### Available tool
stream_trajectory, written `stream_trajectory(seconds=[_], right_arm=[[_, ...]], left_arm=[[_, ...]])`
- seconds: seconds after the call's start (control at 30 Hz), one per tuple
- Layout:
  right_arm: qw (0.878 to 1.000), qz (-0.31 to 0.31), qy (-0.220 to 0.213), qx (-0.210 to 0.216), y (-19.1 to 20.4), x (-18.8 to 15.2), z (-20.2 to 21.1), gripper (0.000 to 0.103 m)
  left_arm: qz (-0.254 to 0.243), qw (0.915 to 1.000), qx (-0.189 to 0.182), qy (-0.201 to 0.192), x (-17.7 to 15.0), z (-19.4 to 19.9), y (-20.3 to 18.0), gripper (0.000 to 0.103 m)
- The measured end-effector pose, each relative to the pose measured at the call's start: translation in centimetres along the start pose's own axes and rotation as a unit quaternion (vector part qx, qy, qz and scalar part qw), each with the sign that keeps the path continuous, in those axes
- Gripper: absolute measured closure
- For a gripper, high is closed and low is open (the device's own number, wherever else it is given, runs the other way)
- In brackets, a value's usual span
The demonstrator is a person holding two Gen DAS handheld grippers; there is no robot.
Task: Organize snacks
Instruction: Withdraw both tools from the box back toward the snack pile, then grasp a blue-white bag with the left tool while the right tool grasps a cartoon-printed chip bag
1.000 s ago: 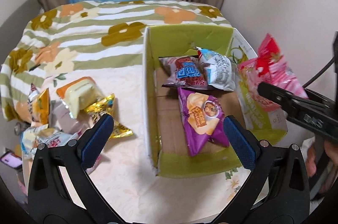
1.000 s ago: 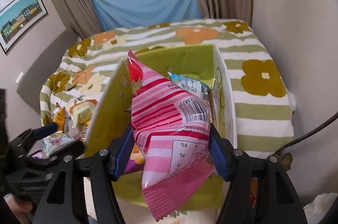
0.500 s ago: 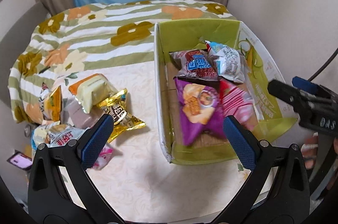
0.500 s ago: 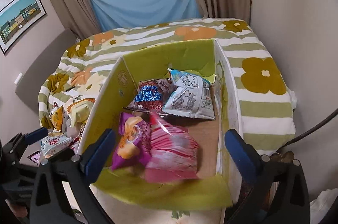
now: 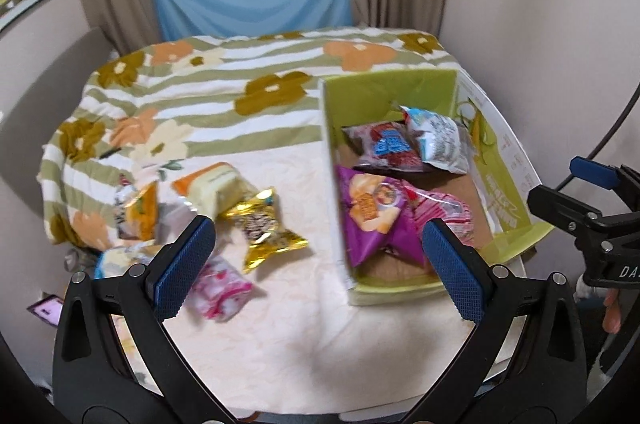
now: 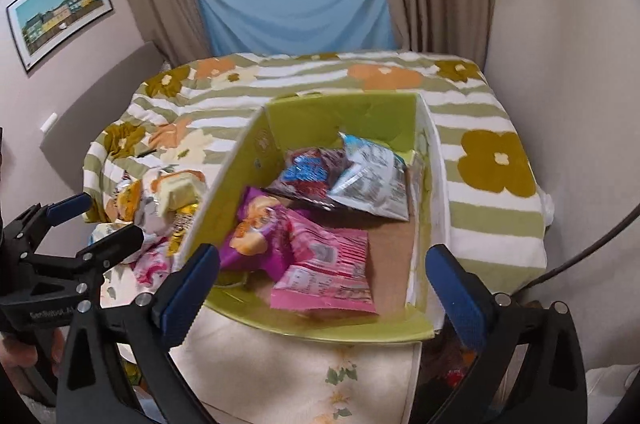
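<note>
The right tongs (image 6: 322, 288) stand wide apart with nothing between them, poised above the near end of the green cardboard box (image 6: 248, 152). Inside the box lie four snack bags: a pink striped bag (image 6: 328, 268) at the near end, overlapping a purple bag (image 6: 252, 232) to its left, and farther back a dark red bag (image 6: 312, 172) beside a silver and blue bag (image 6: 372, 180). The left tongs (image 5: 316, 264) are also spread apart and empty, over the cream-covered surface (image 5: 280, 336). To the left of the box, loose snacks lie on that surface: a gold bag (image 5: 264, 228), an orange and cream packet (image 5: 212, 186) and a small pink bag (image 5: 218, 286).
</note>
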State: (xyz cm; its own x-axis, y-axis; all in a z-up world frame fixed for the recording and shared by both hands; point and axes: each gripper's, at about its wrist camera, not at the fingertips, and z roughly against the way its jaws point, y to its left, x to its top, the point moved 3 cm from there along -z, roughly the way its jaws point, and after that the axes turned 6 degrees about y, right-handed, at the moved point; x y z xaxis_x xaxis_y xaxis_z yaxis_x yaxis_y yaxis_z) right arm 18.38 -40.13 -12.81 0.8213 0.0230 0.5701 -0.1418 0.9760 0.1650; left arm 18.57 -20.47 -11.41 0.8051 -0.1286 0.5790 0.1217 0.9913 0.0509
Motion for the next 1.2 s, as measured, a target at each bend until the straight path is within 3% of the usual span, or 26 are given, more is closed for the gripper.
stream_trajectory(seconds=[0.3, 0.63, 0.83, 1.0, 1.2], right_arm=[[0.999, 0.007, -0.029, 0.038, 6.4, 0.4, 1.7, 0.001], [0.997, 0.036, -0.025, 0.06, 18.1, -0.1, -0.9, 0.001], [0.996, 0.062, -0.006, 0.069, 23.9, -0.3, -4.2, 0.001], [0.991, 0.109, 0.03, 0.07, 28.6, -0.5, -7.8, 0.001], [0.983, 0.161, 0.076, 0.053, 31.5, -0.9, -12.4, 0.001]], left_arm=[[0.044, 0.9989, -0.011, -0.013, -2.7, 2.8, 8.6, 0.001], [0.076, 0.9969, -0.011, 0.019, -6.5, 2.9, 23.3, 0.001], [0.091, 0.9937, -0.03, 0.059, -7.7, -0.3, 31.1, 0.001], [0.079, 0.9907, -0.055, 0.096, -8.0, -4.4, 34.3, 0.001], [0.043, 0.9824, -0.093, 0.157, -8.6, -9.6, 36.0, 0.001]])
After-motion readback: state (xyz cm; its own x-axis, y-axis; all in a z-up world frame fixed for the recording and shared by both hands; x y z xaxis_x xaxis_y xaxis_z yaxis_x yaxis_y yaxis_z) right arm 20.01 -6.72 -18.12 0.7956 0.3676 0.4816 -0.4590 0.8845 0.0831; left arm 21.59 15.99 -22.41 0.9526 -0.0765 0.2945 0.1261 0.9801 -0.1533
